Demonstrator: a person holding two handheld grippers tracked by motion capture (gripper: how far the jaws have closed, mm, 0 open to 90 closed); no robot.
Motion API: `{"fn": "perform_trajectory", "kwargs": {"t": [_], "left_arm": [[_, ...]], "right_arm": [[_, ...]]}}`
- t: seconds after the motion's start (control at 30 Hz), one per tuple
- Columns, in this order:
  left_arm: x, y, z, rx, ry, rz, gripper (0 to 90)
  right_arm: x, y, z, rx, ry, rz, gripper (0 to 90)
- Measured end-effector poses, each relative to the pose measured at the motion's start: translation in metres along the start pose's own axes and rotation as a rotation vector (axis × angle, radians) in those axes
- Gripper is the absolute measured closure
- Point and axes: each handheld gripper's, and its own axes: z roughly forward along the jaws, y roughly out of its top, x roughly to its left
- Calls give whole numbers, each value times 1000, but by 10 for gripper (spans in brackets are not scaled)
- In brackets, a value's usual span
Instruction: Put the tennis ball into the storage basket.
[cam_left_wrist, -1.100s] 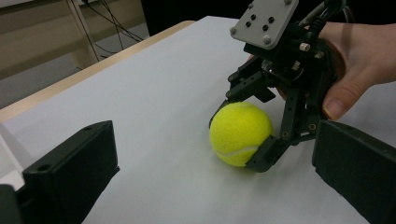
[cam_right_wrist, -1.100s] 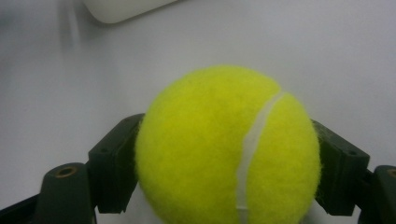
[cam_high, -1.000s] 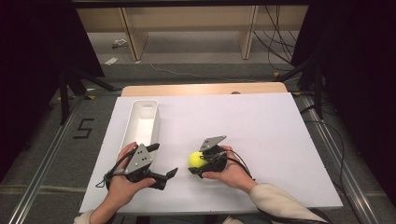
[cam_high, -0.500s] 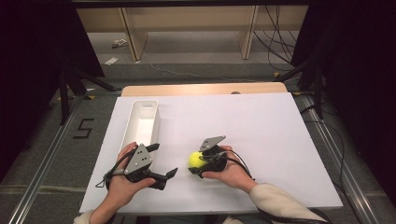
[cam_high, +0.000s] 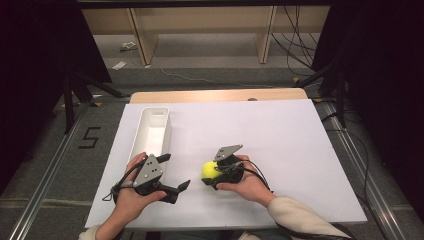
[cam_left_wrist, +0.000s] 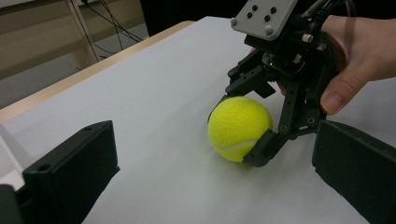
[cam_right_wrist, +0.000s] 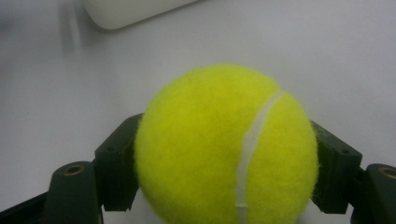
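Surroundings: a white sheet (cam_high: 280, 135) covers your table; a long white bin (cam_high: 152, 131) lies on it at about 10 o'clock from centre, long axis running 12 to 6 o'clock, open side up.
Beyond the table: wooden shelving legs (cam_high: 140, 37) and loose cables (cam_high: 295, 47) on the floor at 12 o'clock; a "5" marked on the floor (cam_high: 90, 137) at 9 o'clock.
Obstructions: bare sheet lies between the ball and the bin; your left gripper sits just beside the bin's near end.
Tennis ball (cam_high: 210, 170): yellow, resting on the sheet near your edge, at about 6 o'clock from centre.
Ball orientation: round, so no long axis; in the right gripper view its white seam (cam_right_wrist: 252, 149) runs from upper right down to the bottom.
Right gripper (cam_high: 210, 172): your jaws are clamped on the ball's two sides, pointing toward 9 o'clock.
Left gripper (cam_high: 175, 175): your jaws stand wide apart, holding nothing, aimed at the ball at 3 o'clock.
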Motion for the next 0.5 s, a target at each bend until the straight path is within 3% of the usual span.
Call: {"fn": "perform_trajectory", "kwargs": {"t": [0.5], "left_arm": [[0, 0, 0, -3, 2, -2, 0]], "right_arm": [[-2, 5, -8, -42, -15, 3, 260]]}}
